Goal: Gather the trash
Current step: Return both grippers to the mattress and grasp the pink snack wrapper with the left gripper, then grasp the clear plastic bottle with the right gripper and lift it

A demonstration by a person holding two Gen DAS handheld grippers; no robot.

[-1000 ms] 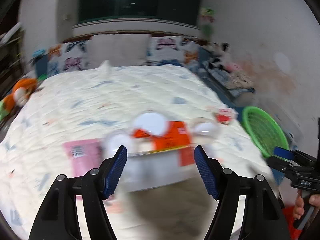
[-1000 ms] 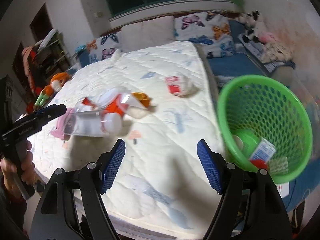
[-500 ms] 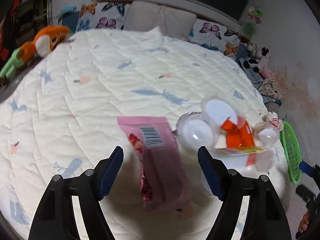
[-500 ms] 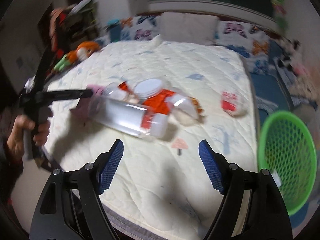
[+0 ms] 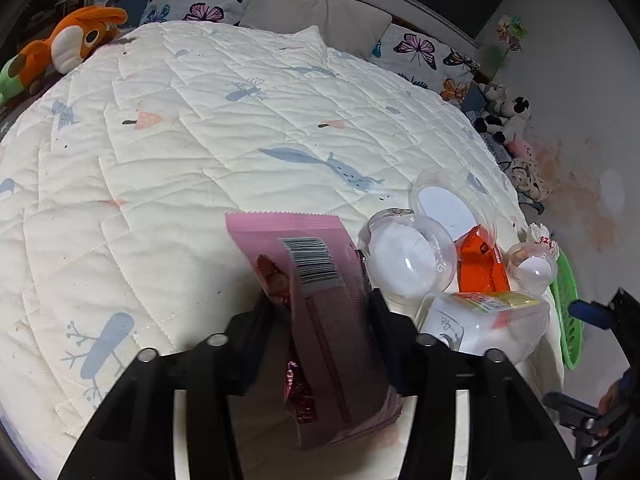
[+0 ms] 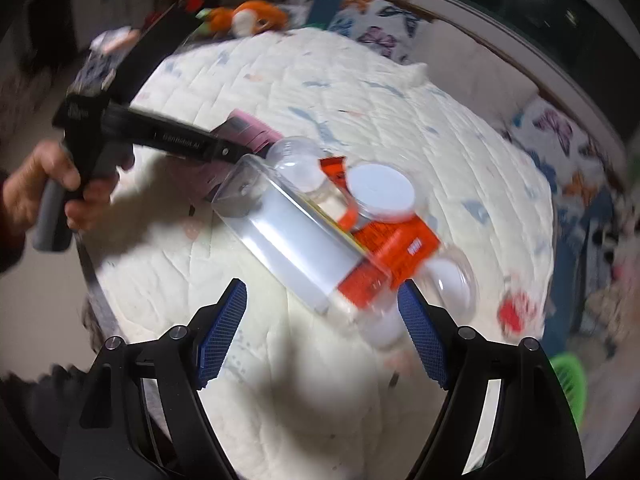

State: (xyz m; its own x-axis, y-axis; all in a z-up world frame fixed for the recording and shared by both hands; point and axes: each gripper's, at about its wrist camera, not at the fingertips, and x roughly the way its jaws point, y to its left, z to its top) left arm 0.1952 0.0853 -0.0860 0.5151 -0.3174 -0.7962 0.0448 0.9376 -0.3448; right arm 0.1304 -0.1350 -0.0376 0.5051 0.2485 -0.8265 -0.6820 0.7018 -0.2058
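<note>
My left gripper (image 5: 320,304) is shut on a pink snack wrapper (image 5: 320,300) with a barcode, at the bed's near edge. It also shows in the right wrist view (image 6: 224,152), with the wrapper (image 6: 252,134) in its tip. A clear plastic package with white cups and an orange label (image 5: 480,276) lies just right of the wrapper. In the right wrist view the package (image 6: 340,236) lies just ahead of my right gripper (image 6: 320,336), which is open and empty above the bed. A small red and white wrapper (image 6: 516,312) lies further right.
The green mesh basket (image 5: 568,304) stands off the bed's right side; it also shows in the right wrist view (image 6: 568,376). An orange plush toy (image 5: 76,44) lies at the far left. Butterfly pillows (image 5: 420,52) line the headboard. The white quilt (image 5: 200,140) covers the bed.
My left gripper moved forward and closed on the pink wrapper. My right gripper swung left from the basket towards the clear package and stayed open.
</note>
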